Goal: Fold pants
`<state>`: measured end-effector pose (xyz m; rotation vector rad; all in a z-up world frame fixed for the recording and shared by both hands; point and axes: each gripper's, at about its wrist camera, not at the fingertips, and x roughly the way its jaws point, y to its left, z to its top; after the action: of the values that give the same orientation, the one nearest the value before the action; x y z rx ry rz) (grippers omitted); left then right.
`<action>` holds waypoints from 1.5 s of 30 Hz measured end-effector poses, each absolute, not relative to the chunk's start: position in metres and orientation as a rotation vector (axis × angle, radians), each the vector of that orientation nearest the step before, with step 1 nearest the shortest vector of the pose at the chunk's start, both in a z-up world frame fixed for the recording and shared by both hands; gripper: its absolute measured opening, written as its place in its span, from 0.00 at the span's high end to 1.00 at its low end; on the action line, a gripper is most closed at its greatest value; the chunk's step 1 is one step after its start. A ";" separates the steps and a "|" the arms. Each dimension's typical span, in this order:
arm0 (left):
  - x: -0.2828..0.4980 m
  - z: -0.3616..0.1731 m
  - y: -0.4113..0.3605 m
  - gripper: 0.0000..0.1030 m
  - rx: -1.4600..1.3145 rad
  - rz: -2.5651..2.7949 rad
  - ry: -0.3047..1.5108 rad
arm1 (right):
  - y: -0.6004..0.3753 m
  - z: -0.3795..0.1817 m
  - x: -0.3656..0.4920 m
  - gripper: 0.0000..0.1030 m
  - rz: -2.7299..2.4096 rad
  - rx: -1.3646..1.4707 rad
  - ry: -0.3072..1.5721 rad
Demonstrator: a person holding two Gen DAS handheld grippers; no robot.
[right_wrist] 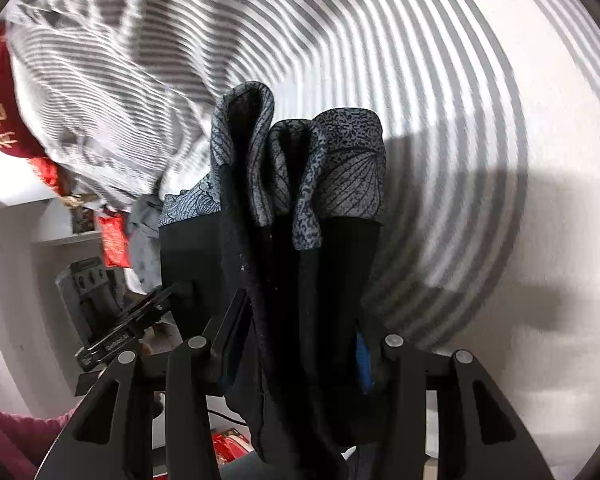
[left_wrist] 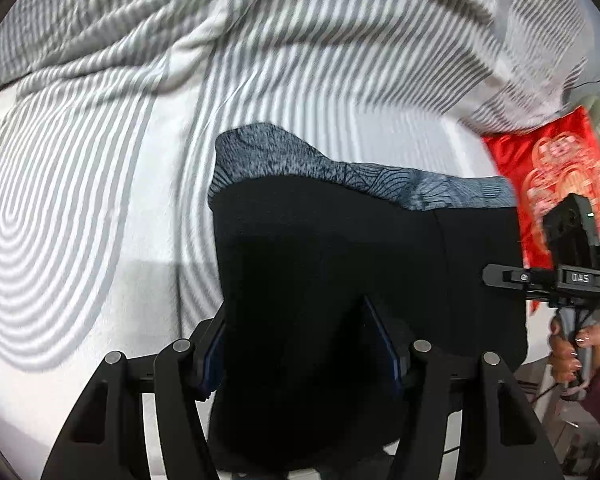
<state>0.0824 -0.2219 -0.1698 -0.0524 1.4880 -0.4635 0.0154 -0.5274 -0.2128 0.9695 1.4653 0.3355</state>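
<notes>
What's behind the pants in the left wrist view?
The striped bedsheet lies behind the pants, with a red cushion at the right. The black cloth covers whatever is directly behind it.

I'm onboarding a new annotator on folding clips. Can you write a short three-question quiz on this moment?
1. True or false: both tongs grip the black pants.
2. What pattern is on the bedsheet under the pants? A) grey and white stripes B) red dots C) plain blue
3. In the left wrist view, what red item lies behind the right tongs?

Key:
1. True: the left tongs and the right tongs each hold black fabric.
2. A
3. A red cushion with a pale printed design.
</notes>
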 end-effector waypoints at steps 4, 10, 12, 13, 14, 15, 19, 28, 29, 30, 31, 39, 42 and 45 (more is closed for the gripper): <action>0.073 -0.181 -0.217 0.39 0.002 -0.427 1.468 | -0.525 -0.217 0.008 0.44 0.284 0.973 1.438; 0.067 -0.164 -0.215 0.38 0.067 -0.383 1.425 | -0.530 -0.194 -0.003 0.20 0.139 0.885 1.450; 0.066 -0.151 -0.216 0.26 0.088 -0.386 1.391 | -0.535 -0.179 -0.006 0.19 0.069 0.837 1.444; 0.065 -0.142 -0.218 0.20 0.101 -0.386 1.365 | -0.538 -0.171 -0.008 0.19 0.028 0.808 1.441; 0.065 -0.136 -0.220 0.16 0.108 -0.387 1.341 | -0.540 -0.163 -0.009 0.19 -0.011 0.770 1.432; 0.065 -0.129 -0.224 0.16 0.122 -0.394 1.318 | -0.540 -0.155 -0.010 0.19 -0.027 0.741 1.417; 0.072 -0.122 -0.237 0.16 0.164 -0.404 1.283 | -0.527 -0.118 -0.002 0.31 -0.015 0.626 1.308; 0.093 -0.152 -0.272 0.16 0.179 -0.331 1.316 | -0.498 -0.142 0.028 0.77 -0.017 0.536 1.378; 0.095 -0.165 -0.274 0.16 0.188 -0.320 1.345 | -0.498 -0.154 0.029 0.77 -0.027 0.523 1.410; 0.094 -0.171 -0.276 0.16 0.196 -0.310 1.352 | -0.498 -0.162 0.030 0.77 -0.034 0.515 1.427; 0.093 -0.178 -0.277 0.16 0.216 -0.305 1.348 | -0.498 -0.168 0.030 0.77 -0.037 0.509 1.439; 0.095 -0.192 -0.276 0.03 0.209 -0.309 1.362 | -0.494 -0.173 0.030 0.77 -0.019 0.455 1.404; 0.091 -0.188 -0.276 0.03 0.229 -0.305 1.366 | -0.498 -0.168 0.029 0.76 -0.039 0.507 1.406; 0.084 -0.185 -0.273 0.03 0.243 -0.298 1.389 | -0.496 -0.160 0.021 0.33 -0.038 0.551 1.406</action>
<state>0.0844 -0.2733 -0.1851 0.2426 1.3888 -0.2978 0.0214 -0.4960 -0.1604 0.5514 1.4055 -0.0379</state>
